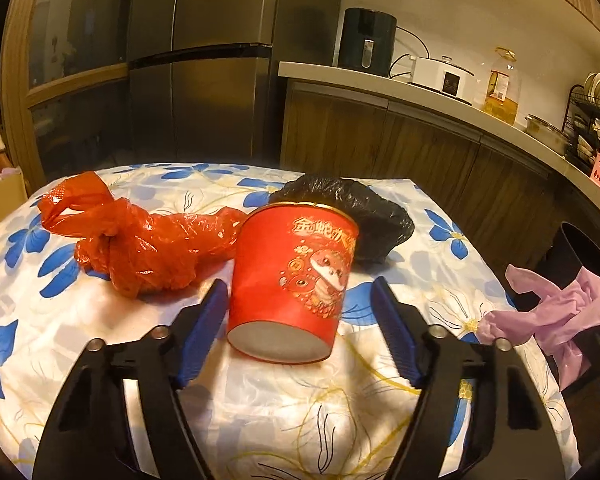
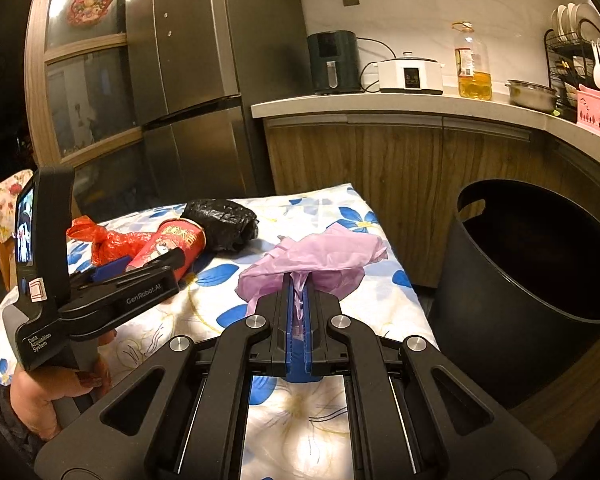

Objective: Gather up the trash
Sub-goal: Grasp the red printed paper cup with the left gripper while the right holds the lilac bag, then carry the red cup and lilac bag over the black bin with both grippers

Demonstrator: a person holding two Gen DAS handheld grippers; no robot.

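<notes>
Red cup, left wrist view: the red paper cup (image 1: 294,284) lies on its side on the flowered cloth (image 1: 32,320), its flat bottom facing near.
Left gripper: the left gripper (image 1: 300,292) is wide open, one blue finger on each side of the cup. It holds nothing.
Red bag: a knotted red plastic bag (image 1: 140,244) lies left of the cup.
Black bag: a crumpled black bag (image 1: 364,216) sits just behind the cup, farther away.
Purple bag: a purple bag (image 1: 560,312) shows at the right edge.

Purple bag, right wrist view: the right gripper (image 2: 298,292) is closed tight on the purple bag (image 2: 316,260), above the right part of the cloth (image 2: 300,400).
Bin: a dark bin (image 2: 500,320) stands on the right, beside the table.
Far left: the left gripper (image 2: 148,266) sits at the cup (image 2: 172,246).
</notes>
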